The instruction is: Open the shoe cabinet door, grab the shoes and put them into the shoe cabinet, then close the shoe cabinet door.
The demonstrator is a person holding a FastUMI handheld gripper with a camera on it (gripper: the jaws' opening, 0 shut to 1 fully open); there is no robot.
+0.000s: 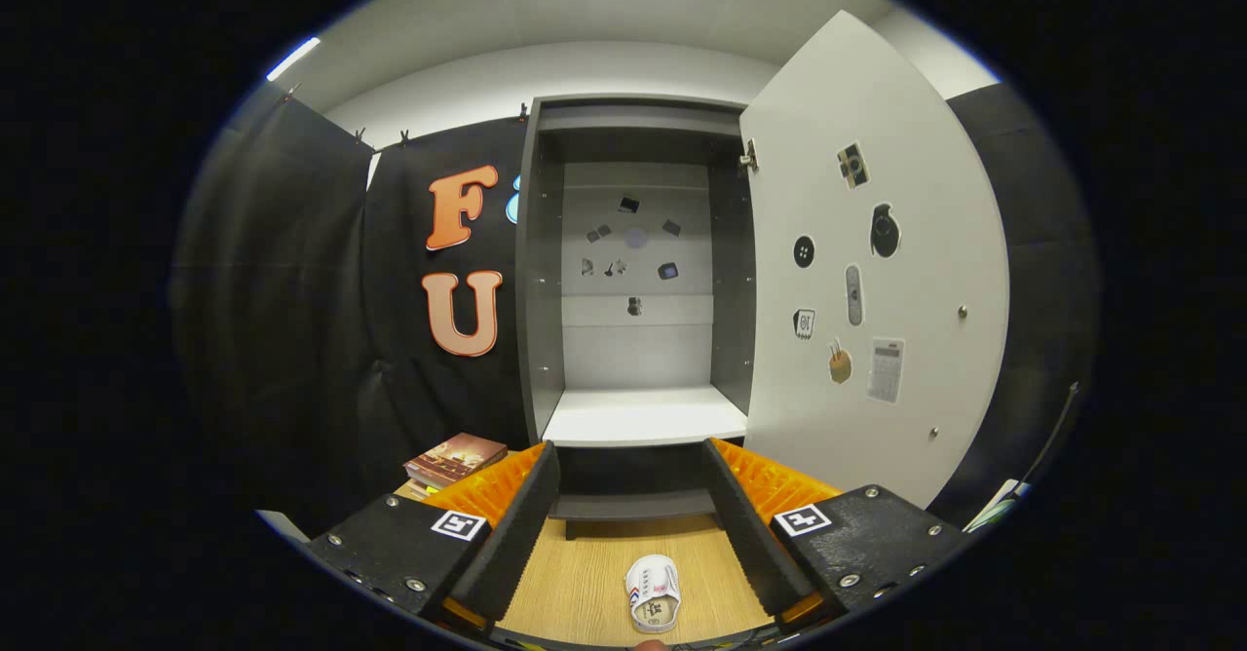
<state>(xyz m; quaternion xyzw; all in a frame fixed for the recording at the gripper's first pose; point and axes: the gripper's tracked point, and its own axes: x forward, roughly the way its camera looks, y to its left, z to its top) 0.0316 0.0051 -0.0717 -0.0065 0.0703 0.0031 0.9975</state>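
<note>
The hand-held gripper point(631, 510) is hovering wide open over a shoe point(654, 593), facing the cabinet point(638, 415), its door point(877, 271) standing open.

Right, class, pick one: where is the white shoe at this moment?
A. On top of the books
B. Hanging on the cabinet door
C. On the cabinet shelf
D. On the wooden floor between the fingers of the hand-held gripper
D: the shoe lies on the wooden floor between the open fingers of the hand-held gripper, short of the cabinet, whose door stands open and whose shelf is bare.
</note>
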